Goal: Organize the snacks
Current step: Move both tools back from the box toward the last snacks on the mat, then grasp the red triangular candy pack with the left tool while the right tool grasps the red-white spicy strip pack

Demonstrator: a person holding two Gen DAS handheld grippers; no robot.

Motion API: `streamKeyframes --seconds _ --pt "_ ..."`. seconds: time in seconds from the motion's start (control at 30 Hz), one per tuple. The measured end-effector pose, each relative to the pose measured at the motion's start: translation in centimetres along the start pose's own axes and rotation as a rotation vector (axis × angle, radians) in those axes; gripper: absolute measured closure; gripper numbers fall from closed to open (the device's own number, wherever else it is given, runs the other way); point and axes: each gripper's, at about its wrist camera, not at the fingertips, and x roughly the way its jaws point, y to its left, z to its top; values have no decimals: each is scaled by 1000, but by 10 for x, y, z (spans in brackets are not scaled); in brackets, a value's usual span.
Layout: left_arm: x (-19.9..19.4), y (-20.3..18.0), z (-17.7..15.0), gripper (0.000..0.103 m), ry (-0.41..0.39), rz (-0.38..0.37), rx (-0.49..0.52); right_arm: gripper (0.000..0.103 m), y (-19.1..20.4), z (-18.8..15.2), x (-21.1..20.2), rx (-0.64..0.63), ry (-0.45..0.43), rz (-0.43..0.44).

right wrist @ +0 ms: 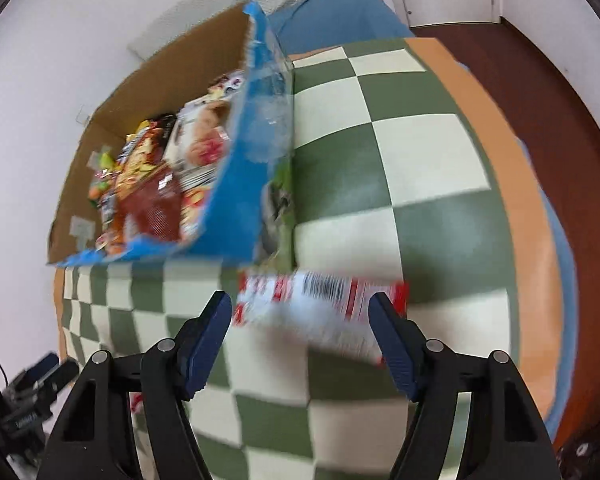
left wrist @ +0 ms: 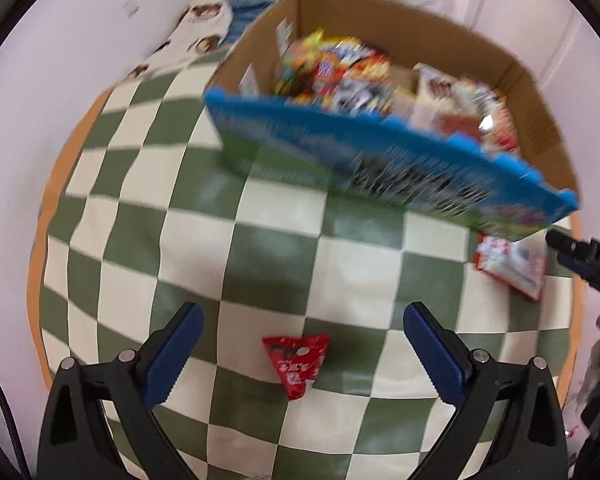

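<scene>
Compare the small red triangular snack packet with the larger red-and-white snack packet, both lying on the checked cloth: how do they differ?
The small red triangular snack packet is three-cornered and almost wholly red; the larger red-and-white snack packet is roughly rectangular, mostly white, and shows a barcode. The triangular packet lies between the left gripper's open jaws; the larger one between the right gripper's. Both lie loose outside the cardboard box.

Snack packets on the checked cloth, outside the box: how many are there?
2. A small red packet lies between the left gripper's open fingers; a red-and-white packet lies beside the box's corner.
</scene>
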Motion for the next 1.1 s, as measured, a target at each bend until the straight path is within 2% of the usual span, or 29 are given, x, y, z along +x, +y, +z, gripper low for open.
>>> streamKeyframes --seconds 0.17,0.37,0.4,0.43,0.47,0.5,0.57,0.7,0.77,0.8,0.87,0.93,0.97,1.1 --pt "17 1 -14 1 52 34 -12 29 -5 -3 39 -85 78 10" --pt "24 10 -28 1 77 38 5 28 35 -60 48 -154 232 100" --pt "24 15 -30 1 79 34 6 27 42 -66 45 -167 236 99" --pt "25 18 -31 1 81 32 9 20 55 -71 40 -206 215 58" --pt "27 22 -31 1 83 31 12 8 62 -73 37 -238 193 13" --pt "29 29 -32 1 88 30 14 6 71 -72 35 -278 159 -57" --pt "37 39 -32 1 106 16 9 5 79 -66 38 -298 117 -164" --pt "48 57 -30 1 130 -10 3 5 73 -47 73 -168 175 -205" --pt "51 62 -30 1 134 -22 4 9 69 -49 92 -121 218 -221" --pt "52 63 -31 1 139 -30 9 11 72 -52 95 -138 212 -255" --pt "57 64 -33 1 152 -45 30 29 78 -60 95 -168 203 -281" --pt "61 59 -36 1 159 -35 66 39 82 -75 92 -184 209 -282" --pt "62 55 -37 1 158 -29 91 42 82 -82 92 -188 217 -285" --pt "67 42 -43 1 167 -39 158 42 82 -129 87 -186 276 -276"
